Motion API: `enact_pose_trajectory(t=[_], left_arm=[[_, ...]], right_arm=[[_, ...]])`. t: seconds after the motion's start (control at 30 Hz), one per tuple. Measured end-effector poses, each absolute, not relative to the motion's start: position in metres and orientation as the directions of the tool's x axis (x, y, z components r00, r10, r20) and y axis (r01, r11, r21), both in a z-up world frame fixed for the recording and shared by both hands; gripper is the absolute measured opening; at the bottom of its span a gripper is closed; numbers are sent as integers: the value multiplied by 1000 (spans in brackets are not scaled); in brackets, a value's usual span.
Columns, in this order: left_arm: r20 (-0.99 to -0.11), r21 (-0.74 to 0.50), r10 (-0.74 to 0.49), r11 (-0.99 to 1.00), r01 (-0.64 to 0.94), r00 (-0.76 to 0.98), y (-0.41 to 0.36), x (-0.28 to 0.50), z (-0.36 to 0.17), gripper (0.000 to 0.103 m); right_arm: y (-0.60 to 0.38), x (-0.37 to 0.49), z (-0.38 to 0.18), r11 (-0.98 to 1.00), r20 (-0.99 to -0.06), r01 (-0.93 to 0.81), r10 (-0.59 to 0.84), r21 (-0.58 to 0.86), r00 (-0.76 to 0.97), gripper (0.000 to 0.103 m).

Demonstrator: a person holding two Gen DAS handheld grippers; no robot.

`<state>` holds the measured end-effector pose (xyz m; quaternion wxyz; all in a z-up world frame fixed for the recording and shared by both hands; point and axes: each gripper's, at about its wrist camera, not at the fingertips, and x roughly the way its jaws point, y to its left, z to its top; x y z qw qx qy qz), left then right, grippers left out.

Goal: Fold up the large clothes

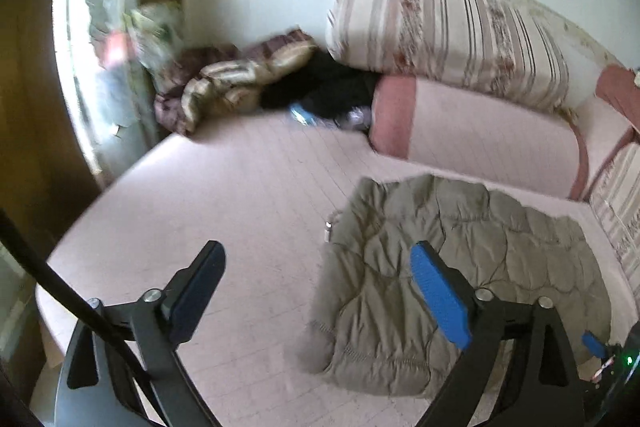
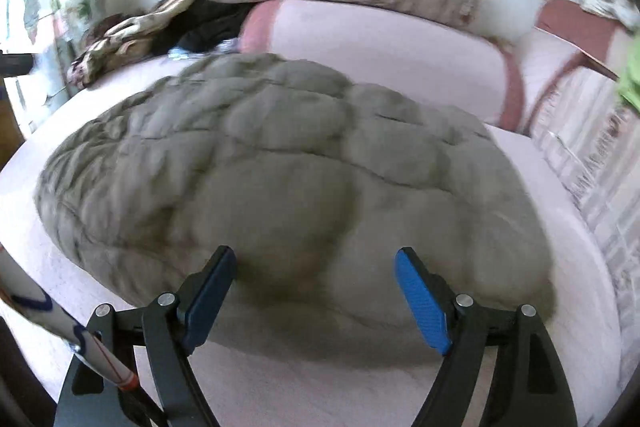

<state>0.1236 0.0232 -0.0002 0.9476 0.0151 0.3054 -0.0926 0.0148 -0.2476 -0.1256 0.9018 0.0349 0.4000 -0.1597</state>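
Currently both grippers stand spread wide with nothing between their blue pads. Seen from its own camera, the left gripper [image 1: 318, 283] hovers above the bed [image 1: 224, 195], its left finger over bare pink sheet and its right finger over the left part of the quilted jacket [image 1: 452, 267], touching neither as far as the blurred view shows. Over the near edge of that jacket [image 2: 256, 179], the right gripper [image 2: 316, 287] hangs low, fingers splayed to either side of a puffed fold; whether the tips brush the cloth cannot be told. 1 olive-grey padded jacket lies folded into a bundle on the bed, toward its right side and near the front edge. Behind it, against the back edge, sit 2 cushions: 1 pink bolster [image 1: 472, 131] with darker bands and 1 striped floral cushion [image 1: 448, 35] stacked on top. At the far left corner lies 1 crumpled heap of patterned cloth [image 1: 232, 83] beside some dark clothing [image 1: 328, 87]. A bright window [image 1: 92, 39] fills the left wall.
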Motion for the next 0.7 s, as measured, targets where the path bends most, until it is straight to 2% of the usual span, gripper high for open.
enact_pose_trajectory(t=[0.13,0.23,0.3,0.43,0.53,0.57,0.7], left_arm=[[-521,-6,-156,984,179,839,29,84,22,97],[-436,61,-128,983,171,891,23,48,35,97],[-388,87,-133,980,179,912,17,22,43,98],[-339,30,-201,974,224,919,10,-9,46,102],[-407,-28,-266,960,279,874,3,-21,30,102],[-473,-45,-291,951,307,832,-3,-23,19,102],[-620,-46,-292,940,338,728,-18,-34,-18,102]], right_arm=[[-308,-25,-141,865,-776,501,-318,-3,545,85],[-339,-65,-131,732,-791,680,-387,48,473,85],[-345,-87,-118,699,-777,710,-399,85,487,85],[-315,-115,-87,716,-718,689,-422,110,553,85],[-294,-119,-74,753,-689,650,-416,104,593,85],[-285,-116,-69,768,-682,633,-411,98,604,85],[-254,-117,-62,805,-671,589,-396,75,627,85]])
